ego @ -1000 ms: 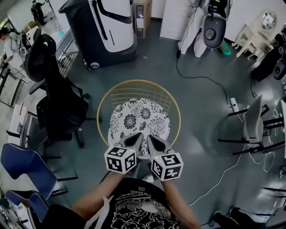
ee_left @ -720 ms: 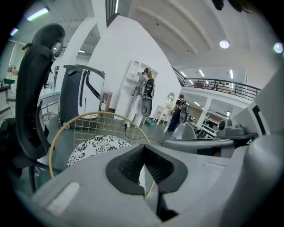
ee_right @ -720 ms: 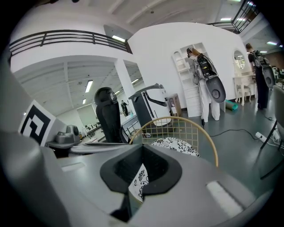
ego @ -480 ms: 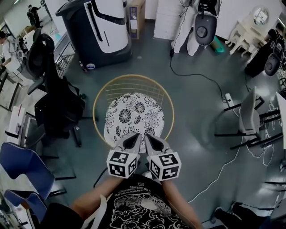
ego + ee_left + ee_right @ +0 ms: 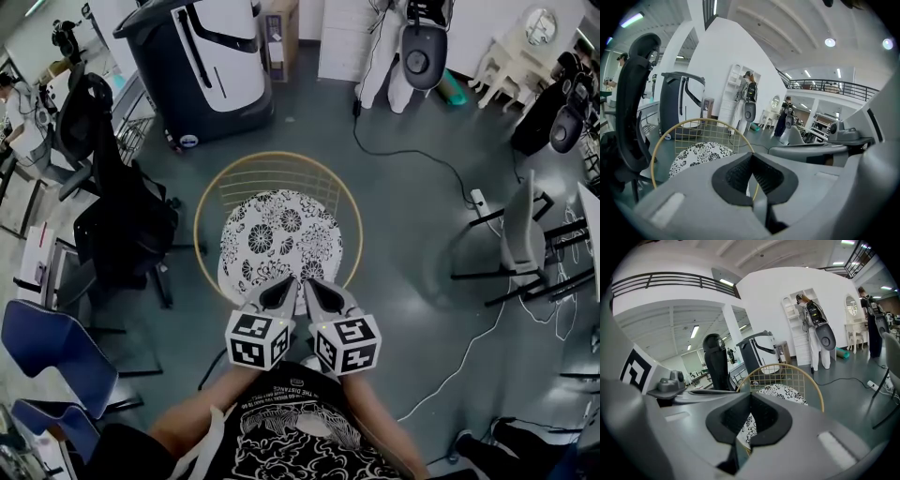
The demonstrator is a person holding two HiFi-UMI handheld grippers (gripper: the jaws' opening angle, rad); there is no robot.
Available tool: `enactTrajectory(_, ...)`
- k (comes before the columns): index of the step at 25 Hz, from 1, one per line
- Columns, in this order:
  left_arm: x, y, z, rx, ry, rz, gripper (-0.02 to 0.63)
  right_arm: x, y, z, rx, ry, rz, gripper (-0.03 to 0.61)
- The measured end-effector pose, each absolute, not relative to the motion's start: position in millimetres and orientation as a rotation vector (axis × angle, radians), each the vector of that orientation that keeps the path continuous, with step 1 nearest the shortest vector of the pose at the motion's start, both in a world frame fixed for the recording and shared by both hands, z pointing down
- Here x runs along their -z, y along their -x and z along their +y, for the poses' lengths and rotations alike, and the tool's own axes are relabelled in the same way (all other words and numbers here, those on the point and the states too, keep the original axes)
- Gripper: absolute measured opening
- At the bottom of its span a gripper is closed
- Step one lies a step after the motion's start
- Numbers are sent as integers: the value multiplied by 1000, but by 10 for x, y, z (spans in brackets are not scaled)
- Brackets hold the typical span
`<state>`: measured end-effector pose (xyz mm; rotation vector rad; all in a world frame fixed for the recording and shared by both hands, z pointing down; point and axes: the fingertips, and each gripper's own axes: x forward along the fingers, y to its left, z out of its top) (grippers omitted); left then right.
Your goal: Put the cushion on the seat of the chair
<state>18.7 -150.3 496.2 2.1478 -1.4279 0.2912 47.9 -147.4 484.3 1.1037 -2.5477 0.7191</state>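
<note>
The cushion (image 5: 281,239) is white with black flowers — dense, swirling blooms; the chair (image 5: 196,234) is gold wire grid. The left gripper (image 5: 284,284) and right gripper (image 5: 312,284) are pale grey (black pads (image 5: 738,176)), their cubes (image 5: 255,339) black-and-white squares. The floor (image 5: 412,281) is dark grey-green.

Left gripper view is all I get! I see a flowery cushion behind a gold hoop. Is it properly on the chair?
Observer: Yes. The head view shows the cushion lying flat on the seat of the chair, inside its gold hoop.
Operator: Are the other tongs holding anything?
Observer: No. In the right gripper view, the right gripper has its tongs shut on nothing.
Operator: Is anything beside me that I can't see?
Observer: A blue chair stands at the lower left of the head view, apart from both sets of tongs.
</note>
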Motion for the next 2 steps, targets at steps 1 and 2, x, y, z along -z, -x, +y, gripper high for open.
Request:
enactTrajectory(1,-4962,-193,-1497,-293,-2147,-1427,-5,-4842,-484,-1470,-719,-1104,-2547,-3)
enactTrajectory(2,-4963,-198,-1490,-294,-2147,-1426,-5,-4840,-490,-1466,-719,-1104,-2547,-2)
